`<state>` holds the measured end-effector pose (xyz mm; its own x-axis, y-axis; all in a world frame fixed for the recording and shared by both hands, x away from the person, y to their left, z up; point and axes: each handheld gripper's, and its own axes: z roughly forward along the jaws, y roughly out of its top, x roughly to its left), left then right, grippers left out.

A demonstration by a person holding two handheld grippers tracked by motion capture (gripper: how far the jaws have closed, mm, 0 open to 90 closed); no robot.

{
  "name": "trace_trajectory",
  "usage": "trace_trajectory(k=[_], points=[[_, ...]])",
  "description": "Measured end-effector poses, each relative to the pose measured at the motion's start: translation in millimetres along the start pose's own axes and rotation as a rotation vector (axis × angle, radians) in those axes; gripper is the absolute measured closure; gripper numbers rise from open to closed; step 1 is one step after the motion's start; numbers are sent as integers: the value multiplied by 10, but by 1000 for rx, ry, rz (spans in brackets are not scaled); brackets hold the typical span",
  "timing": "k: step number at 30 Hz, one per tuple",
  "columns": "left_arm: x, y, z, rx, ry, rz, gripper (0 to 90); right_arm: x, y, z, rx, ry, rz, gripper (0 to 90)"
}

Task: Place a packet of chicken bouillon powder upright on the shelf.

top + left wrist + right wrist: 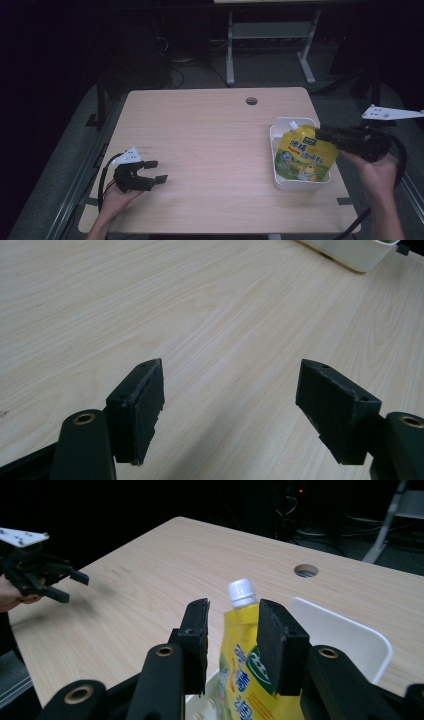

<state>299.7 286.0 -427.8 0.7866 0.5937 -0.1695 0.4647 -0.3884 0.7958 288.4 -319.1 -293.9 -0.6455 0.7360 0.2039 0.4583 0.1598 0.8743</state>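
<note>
Nearest the lens in the right gripper view: right gripper [232, 645], pads partly apart, straddling the top corner of a yellow pouch [247, 680]; contact with the pouch cannot be told. White cap [242, 592] poking up just above the pads. In the high view, pouch leaning upright inside a white bin [277, 150] at right of centre, right gripper reaching in from the right edge. Lower left: left gripper [156, 171], spread wide over bare table [210, 145], holding nothing.
</note>
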Motion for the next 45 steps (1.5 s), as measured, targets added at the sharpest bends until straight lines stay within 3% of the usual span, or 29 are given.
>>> trace_trajectory(k=[21,36,45], points=[[8,-7,-11,-1,0,-3,268,267,-79,444,54,107,-10,627],[-14,-21,-24,1,7,1,262,589,-96,834,101,182,-46,554],[-44,-43,-45,9,18,-3,249,662,-100,996,102,206,-30,490]])
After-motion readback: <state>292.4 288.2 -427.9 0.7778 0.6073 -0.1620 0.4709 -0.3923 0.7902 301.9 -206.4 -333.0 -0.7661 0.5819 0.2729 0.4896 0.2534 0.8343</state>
